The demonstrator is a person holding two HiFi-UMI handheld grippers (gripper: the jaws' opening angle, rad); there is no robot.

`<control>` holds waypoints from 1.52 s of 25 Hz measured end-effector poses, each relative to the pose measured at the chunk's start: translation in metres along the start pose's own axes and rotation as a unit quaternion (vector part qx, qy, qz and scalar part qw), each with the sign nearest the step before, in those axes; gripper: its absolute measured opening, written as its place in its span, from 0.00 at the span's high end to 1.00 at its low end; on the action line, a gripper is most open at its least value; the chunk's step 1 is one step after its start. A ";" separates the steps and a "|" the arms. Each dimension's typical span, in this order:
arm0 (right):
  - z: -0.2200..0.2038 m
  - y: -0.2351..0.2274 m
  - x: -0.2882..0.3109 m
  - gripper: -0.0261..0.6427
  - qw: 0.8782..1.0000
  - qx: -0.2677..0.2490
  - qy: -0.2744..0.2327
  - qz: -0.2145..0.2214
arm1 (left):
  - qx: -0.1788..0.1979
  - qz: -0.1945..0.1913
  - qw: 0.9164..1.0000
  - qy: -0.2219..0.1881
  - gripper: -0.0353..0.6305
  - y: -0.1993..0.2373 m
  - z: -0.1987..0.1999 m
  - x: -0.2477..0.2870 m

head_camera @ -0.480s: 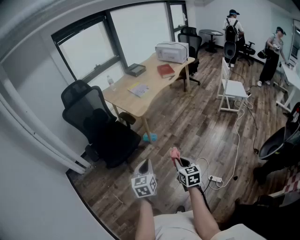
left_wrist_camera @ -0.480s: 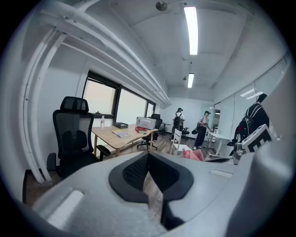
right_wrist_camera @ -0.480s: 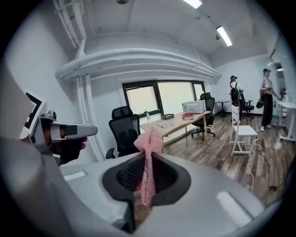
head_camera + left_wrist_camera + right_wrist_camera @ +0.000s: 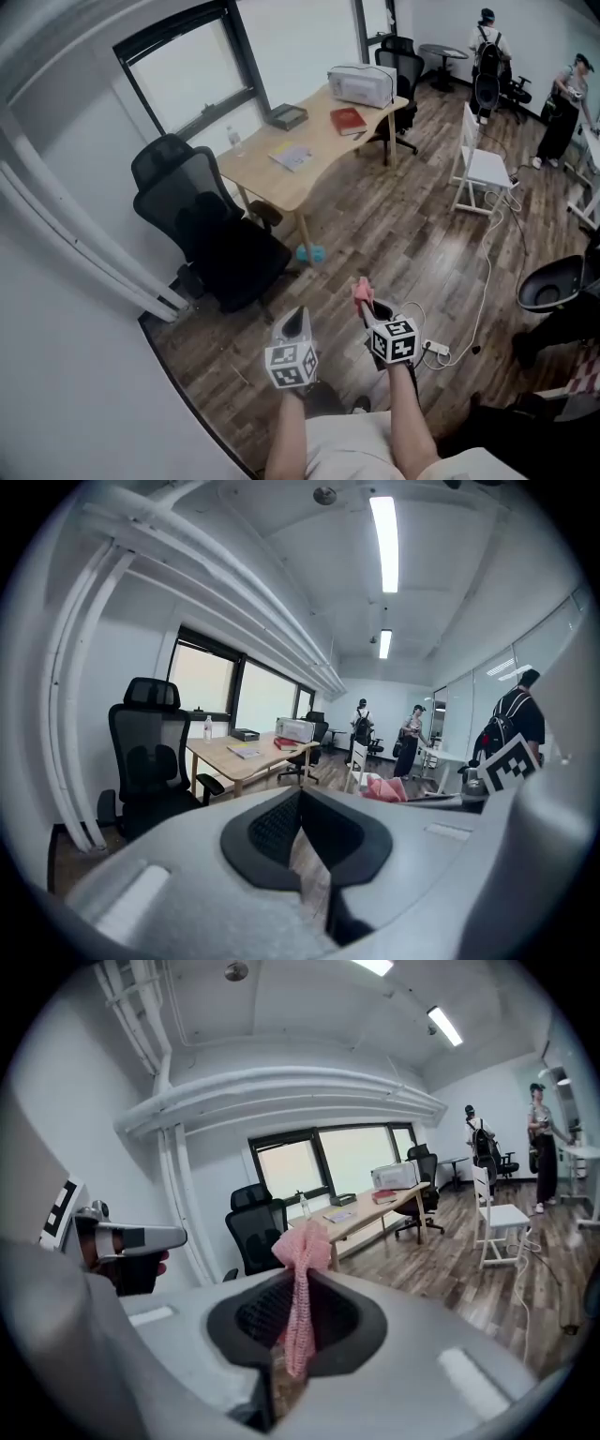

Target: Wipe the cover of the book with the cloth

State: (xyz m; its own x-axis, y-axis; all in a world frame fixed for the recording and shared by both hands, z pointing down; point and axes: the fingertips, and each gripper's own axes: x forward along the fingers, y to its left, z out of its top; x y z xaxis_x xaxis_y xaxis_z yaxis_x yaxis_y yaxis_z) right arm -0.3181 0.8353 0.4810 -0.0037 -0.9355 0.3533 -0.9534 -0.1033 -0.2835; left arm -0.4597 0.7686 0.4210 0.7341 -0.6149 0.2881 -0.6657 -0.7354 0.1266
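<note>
We're well away from the bench, pink cloth pinched in our right hand-held gripper, nothing in our left one.

Head view: the red book (image 4: 349,120) lies on the wooden bench (image 4: 309,183) across the room, while our left hand-held gripper (image 4: 295,317) and right hand-held gripper (image 4: 368,307) hang over the floor, cloth (image 4: 360,290) poking up from the right. Left gripper view: jaws pressed together, empty. Right gripper view: jaws clamped on the cloth (image 4: 301,1246), book (image 4: 385,1195) far off on the bench.

Black office chair (image 4: 202,225) beside wooden desk (image 4: 319,141) — printer (image 4: 362,84) on top.
</note>
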 end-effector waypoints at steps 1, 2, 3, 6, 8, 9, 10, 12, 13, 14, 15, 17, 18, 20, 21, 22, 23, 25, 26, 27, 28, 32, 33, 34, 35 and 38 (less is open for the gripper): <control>0.004 -0.001 0.001 0.92 1.000 0.003 -0.009 0.004 | 0.005 0.002 1.000 0.000 0.94 0.002 0.002 0.001; 0.010 -0.001 0.004 0.92 1.000 0.004 -0.018 0.008 | 0.008 0.006 1.000 0.001 0.94 0.007 0.004 0.002; 0.016 -0.001 0.007 0.92 1.000 0.005 -0.027 0.012 | 0.009 0.011 1.000 0.000 0.94 0.014 0.008 0.005; 0.030 -0.011 0.015 0.92 0.998 0.030 -0.057 0.010 | -0.004 0.036 0.999 -0.010 0.94 0.036 0.015 0.016; 0.036 -0.033 0.022 0.92 0.995 0.061 -0.074 -0.003 | -0.020 0.050 0.998 -0.017 0.94 0.047 0.017 0.033; 0.040 -0.046 0.027 0.92 0.994 0.072 -0.077 -0.012 | -0.027 0.052 0.998 -0.019 0.94 0.052 0.018 0.046; 0.044 -0.059 0.033 0.92 0.994 0.079 -0.078 -0.019 | -0.031 0.052 0.998 -0.017 0.94 0.055 0.021 0.059; 0.058 -0.080 0.048 0.92 0.993 0.085 -0.080 -0.025 | -0.034 0.047 0.998 -0.014 0.94 0.062 0.028 0.088; 0.066 -0.089 0.057 0.92 0.993 0.084 -0.081 -0.027 | -0.035 0.042 0.998 -0.014 0.94 0.064 0.035 0.103; 0.075 -0.098 0.065 0.92 0.993 0.079 -0.081 -0.029 | -0.034 0.037 0.999 -0.015 0.94 0.065 0.042 0.118; 0.084 -0.106 0.074 0.92 0.994 0.070 -0.079 -0.032 | -0.032 0.031 0.999 -0.017 0.94 0.066 0.049 0.133; 0.101 -0.125 0.091 0.92 0.995 0.051 -0.075 -0.043 | -0.029 0.021 0.999 -0.022 0.94 0.066 0.064 0.167; 0.111 -0.134 0.101 0.92 0.995 0.043 -0.073 -0.051 | -0.030 0.017 0.999 -0.026 0.94 0.067 0.072 0.185; 0.130 -0.151 0.120 0.92 0.995 0.030 -0.071 -0.066 | -0.030 0.008 0.999 -0.032 0.94 0.069 0.087 0.218; 0.139 -0.157 0.131 0.92 0.995 0.024 -0.071 -0.071 | -0.027 0.005 0.999 -0.034 0.94 0.071 0.094 0.233; 0.149 -0.161 0.142 0.92 0.994 0.017 -0.072 -0.074 | -0.022 0.002 0.999 -0.035 0.94 0.073 0.101 0.247; 0.158 -0.165 0.153 0.92 0.994 0.010 -0.073 -0.076 | -0.017 -0.002 0.999 -0.036 0.94 0.076 0.107 0.261; 0.174 -0.173 0.176 0.92 0.994 -0.002 -0.073 -0.078 | -0.010 -0.011 0.999 -0.038 0.94 0.082 0.116 0.288; 0.181 -0.177 0.188 0.92 0.994 -0.004 -0.076 -0.079 | -0.009 -0.014 0.999 -0.041 0.94 0.088 0.121 0.302; 0.189 -0.180 0.201 0.92 0.994 -0.003 -0.081 -0.079 | -0.011 -0.015 0.999 -0.045 0.94 0.096 0.126 0.315; 0.195 -0.182 0.214 0.92 0.993 0.000 -0.086 -0.078 | -0.014 -0.014 0.999 -0.048 0.94 0.104 0.131 0.327; 0.199 -0.182 0.254 0.92 0.995 -0.017 -0.070 -0.076 | -0.030 -0.013 0.999 -0.044 0.94 0.129 0.134 0.362; 0.198 -0.183 0.263 0.92 0.995 -0.033 -0.060 -0.077 | -0.033 -0.013 0.999 -0.039 0.94 0.133 0.132 0.369; 0.198 -0.183 0.272 0.92 0.994 -0.051 -0.050 -0.079 | -0.033 -0.011 0.999 -0.035 0.94 0.138 0.131 0.376; 0.199 -0.184 0.280 0.92 0.993 -0.071 -0.041 -0.081 | -0.034 -0.009 0.999 -0.032 0.94 0.143 0.131 0.383; 0.209 -0.190 0.303 0.92 0.988 -0.121 -0.024 -0.088 | -0.032 0.001 0.999 -0.028 0.94 0.156 0.133 0.401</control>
State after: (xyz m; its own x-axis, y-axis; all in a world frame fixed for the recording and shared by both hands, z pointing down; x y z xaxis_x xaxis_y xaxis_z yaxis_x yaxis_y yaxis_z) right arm -0.0747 0.5013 0.4558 0.1776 -0.9261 0.3329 -0.9822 -0.1876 0.0020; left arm -0.2509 0.3693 0.4297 0.7385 -0.6321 0.2347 -0.6724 -0.7160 0.1877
